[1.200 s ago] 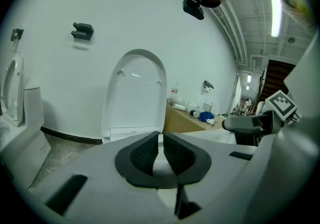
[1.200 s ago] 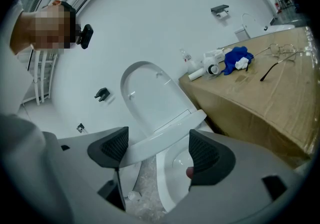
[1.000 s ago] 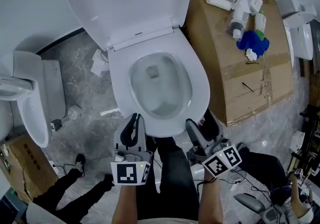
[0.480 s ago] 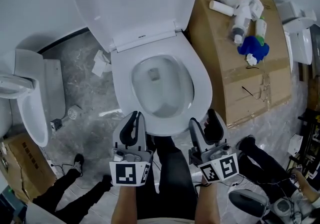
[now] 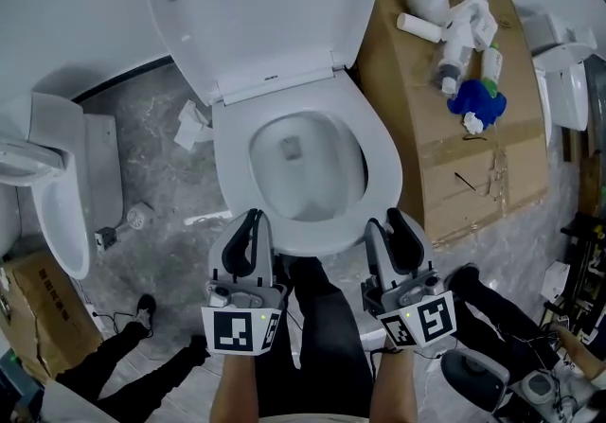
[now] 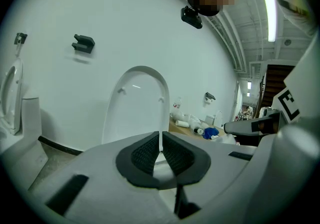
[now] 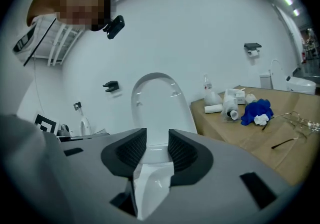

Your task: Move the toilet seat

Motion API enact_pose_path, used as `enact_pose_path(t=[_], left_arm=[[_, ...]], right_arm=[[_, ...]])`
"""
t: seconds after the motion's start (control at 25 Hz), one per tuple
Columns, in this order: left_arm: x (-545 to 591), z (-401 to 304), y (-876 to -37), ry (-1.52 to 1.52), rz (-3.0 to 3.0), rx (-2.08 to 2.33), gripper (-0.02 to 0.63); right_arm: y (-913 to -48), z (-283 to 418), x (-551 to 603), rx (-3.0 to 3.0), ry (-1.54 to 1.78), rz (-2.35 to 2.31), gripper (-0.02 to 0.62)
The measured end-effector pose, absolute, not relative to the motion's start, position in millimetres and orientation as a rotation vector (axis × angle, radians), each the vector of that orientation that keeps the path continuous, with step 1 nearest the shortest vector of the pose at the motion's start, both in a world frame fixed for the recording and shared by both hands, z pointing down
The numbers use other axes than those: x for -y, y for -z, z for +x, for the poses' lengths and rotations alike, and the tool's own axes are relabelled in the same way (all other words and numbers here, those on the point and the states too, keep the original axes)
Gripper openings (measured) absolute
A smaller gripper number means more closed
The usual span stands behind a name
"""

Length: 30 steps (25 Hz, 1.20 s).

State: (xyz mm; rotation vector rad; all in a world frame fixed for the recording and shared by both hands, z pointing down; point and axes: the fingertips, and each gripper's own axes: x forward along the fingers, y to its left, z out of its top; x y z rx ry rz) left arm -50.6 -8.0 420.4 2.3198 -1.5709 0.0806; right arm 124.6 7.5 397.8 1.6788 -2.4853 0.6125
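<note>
My left gripper (image 5: 248,234) has its jaws together, empty. My right gripper's (image 5: 394,234) jaws have just been closing and stand apart on nothing. The toilet seat (image 5: 381,151) seems down on the bowl, lid (image 5: 265,5) upright at its back edge.

White wall (image 5: 57,14) at back w/ a dark bracket (image 6: 83,43) & a loo-roll holder (image 7: 253,48). Grey marbled floor (image 5: 161,213), crumpled paper (image 5: 189,123) on it. Flat cardboard (image 5: 473,166) at right carries bottles (image 5: 454,33) & a blue cloth (image 5: 478,99) near its far edge. Second toilet (image 5: 57,194) at left, cardboard box (image 5: 38,308) just beside it. Ceiling tube light (image 6: 268,10) is lit.
</note>
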Motion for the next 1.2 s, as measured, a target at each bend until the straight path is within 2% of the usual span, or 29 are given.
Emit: enact_pose_path(t=[0.12, 0.36, 1.2], left_arm=[[13, -53, -414, -0.065, 2.327, 1.581, 0.028], [21, -55, -405, -0.049, 2.335, 1.592, 0.028], [65, -68, -370, -0.041, 2.34, 1.66, 0.025]], right_arm=[[-390, 117, -2, 2.516, -0.584, 1.637, 0.093], [-382, 119, 9, 2.507, -0.542, 1.656, 0.026], [-346, 107, 66, 2.552, -0.392, 1.622, 0.017]])
